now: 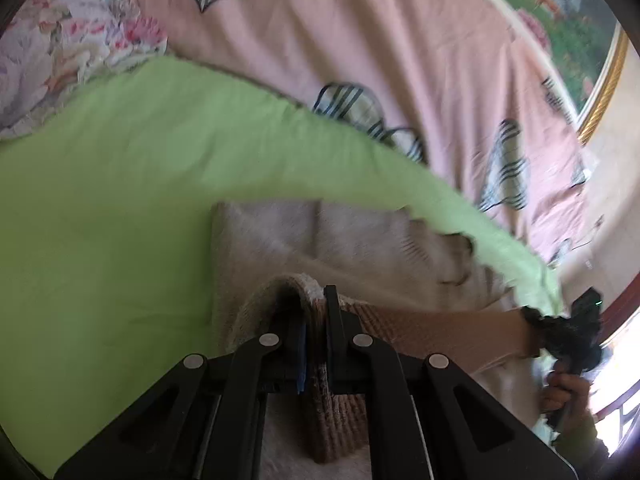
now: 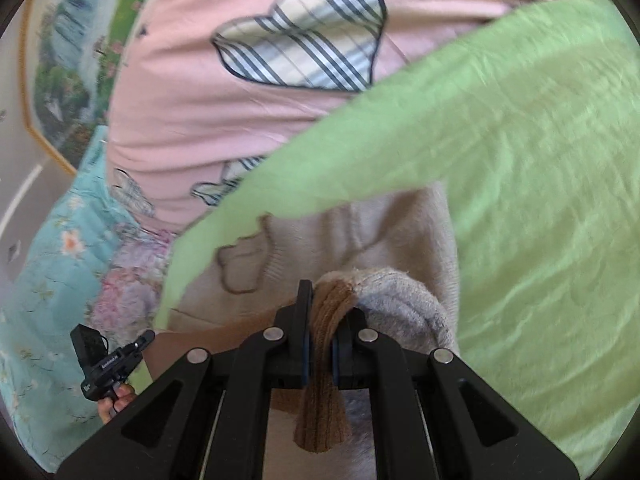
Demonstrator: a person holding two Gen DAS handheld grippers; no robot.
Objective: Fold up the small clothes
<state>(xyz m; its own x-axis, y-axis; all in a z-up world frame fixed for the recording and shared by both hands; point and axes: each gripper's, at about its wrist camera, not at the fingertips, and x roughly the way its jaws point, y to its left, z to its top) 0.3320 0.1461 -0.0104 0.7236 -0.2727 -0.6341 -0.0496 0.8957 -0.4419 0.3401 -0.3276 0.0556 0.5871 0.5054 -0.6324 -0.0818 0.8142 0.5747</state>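
A small beige fleecy garment (image 1: 360, 240) with a brown ribbed hem lies on a green sheet (image 1: 120, 200). My left gripper (image 1: 316, 308) is shut on the brown ribbed hem (image 1: 336, 420), lifting it off the sheet. My right gripper (image 2: 326, 308) is shut on the other end of the same brown hem (image 2: 320, 412); the garment's body (image 2: 360, 232) lies ahead with an outlined motif (image 2: 244, 264). The hem band stretches from my left gripper to the right gripper (image 1: 576, 332) at the right edge of the left wrist view. The left gripper (image 2: 108, 364) shows at lower left in the right wrist view.
A pink quilt (image 1: 360, 40) with plaid heart patches (image 2: 304, 36) lies beyond the green sheet (image 2: 520, 160). A floral pillow (image 1: 60, 40) sits at far left. A turquoise floral cloth (image 2: 52, 280) lies to the left. A framed picture (image 2: 64, 80) stands behind.
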